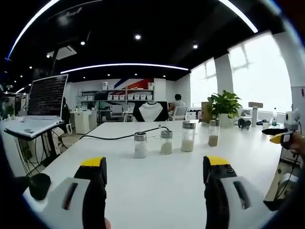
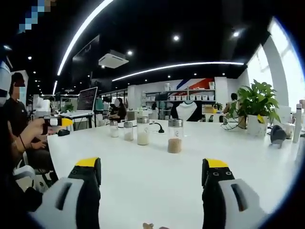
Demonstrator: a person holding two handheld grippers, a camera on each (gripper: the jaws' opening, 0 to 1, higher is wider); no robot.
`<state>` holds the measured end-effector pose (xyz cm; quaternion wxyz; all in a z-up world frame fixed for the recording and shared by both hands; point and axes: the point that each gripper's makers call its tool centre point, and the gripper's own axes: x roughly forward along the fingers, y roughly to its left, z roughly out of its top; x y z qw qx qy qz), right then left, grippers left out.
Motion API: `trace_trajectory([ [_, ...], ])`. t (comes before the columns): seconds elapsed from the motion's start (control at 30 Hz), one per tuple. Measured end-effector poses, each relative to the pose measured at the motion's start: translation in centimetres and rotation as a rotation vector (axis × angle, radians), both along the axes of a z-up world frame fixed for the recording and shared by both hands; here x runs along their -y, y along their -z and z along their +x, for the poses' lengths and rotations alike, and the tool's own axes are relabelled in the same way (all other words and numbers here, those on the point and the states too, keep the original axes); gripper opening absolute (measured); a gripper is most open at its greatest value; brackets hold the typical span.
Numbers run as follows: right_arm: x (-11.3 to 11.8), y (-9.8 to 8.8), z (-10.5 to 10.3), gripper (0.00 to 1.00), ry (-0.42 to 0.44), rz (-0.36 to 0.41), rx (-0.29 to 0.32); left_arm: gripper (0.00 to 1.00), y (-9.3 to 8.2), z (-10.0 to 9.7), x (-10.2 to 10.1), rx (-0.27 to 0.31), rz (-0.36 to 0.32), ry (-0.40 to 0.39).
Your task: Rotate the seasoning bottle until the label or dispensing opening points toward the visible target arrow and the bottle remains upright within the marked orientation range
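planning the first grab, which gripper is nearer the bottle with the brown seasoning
Right. The brown-seasoning bottle stands just ahead of the right gripper; from the left gripper it sits farthest right in the row.

No text can be read; the lines on the laptop screen (image 1: 46, 95) are too small.

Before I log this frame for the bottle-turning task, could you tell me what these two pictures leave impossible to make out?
- Bottle labels and openings: the four seasoning bottles stand too far off and too small in both views.
- Target arrow and orientation marks: none can be picked out on the white table at this distance.
- Right gripper in the left gripper view: cut off by the edge, so its jaws can't be read there.
- Laptop screen text: too small.
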<state>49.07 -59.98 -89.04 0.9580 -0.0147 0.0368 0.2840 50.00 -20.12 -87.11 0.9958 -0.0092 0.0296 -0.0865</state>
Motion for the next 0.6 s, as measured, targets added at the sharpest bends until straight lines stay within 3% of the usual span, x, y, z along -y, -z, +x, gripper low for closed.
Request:
trace_trajectory([
  [0.33, 0.1, 0.0, 0.0, 0.89, -0.001, 0.002, -0.002, 0.85, 1.3, 1.7, 0.9, -0.035, 0.006, 0.020],
  [0.6, 0.2, 0.1, 0.1, 0.89, 0.000, -0.001, -0.005, 0.85, 1.3, 3.0, 1.2, -0.044, 0.021, 0.050],
])
